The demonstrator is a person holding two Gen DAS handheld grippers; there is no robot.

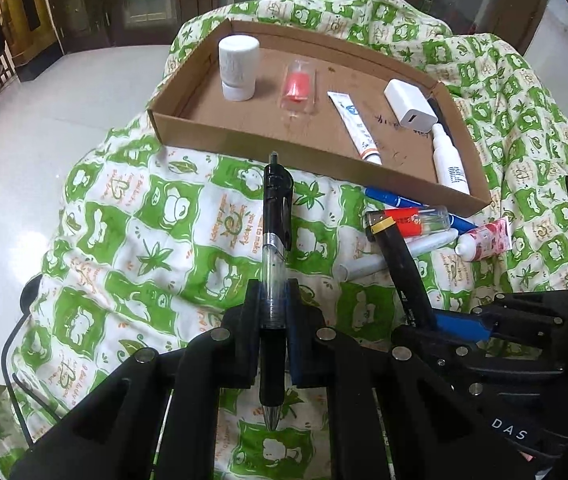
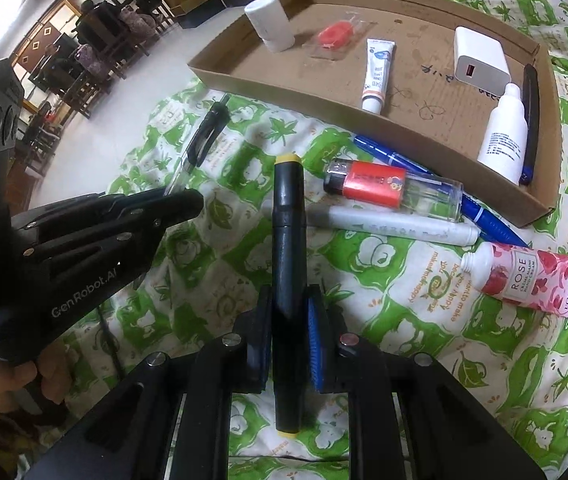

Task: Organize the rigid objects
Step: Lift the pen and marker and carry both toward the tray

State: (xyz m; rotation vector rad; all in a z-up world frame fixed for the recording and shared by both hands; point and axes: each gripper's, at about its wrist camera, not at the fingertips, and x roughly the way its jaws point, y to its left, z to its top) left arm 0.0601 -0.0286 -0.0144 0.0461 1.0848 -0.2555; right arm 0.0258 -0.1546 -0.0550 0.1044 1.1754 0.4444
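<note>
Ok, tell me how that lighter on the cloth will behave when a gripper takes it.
The lighter looks rigid, so it should hold its shape. Its clear plastic body looks smooth, so it may slip. It rests partly on the blue pen and white tube, so lifting it may nudge them.

Black left gripper [image 2: 187,204], silver screws, white "GenRobot.AI" lettering, blue pads

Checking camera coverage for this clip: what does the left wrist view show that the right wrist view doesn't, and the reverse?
Left wrist only: the left tool seen head-on, shut on the black gel pen.

Right wrist only: the right tool head-on, shut on the black marker, plus the "ROSE" print on the hand cream tube.

Both: the cardboard tray, white charger, lighter and blue pen.
</note>
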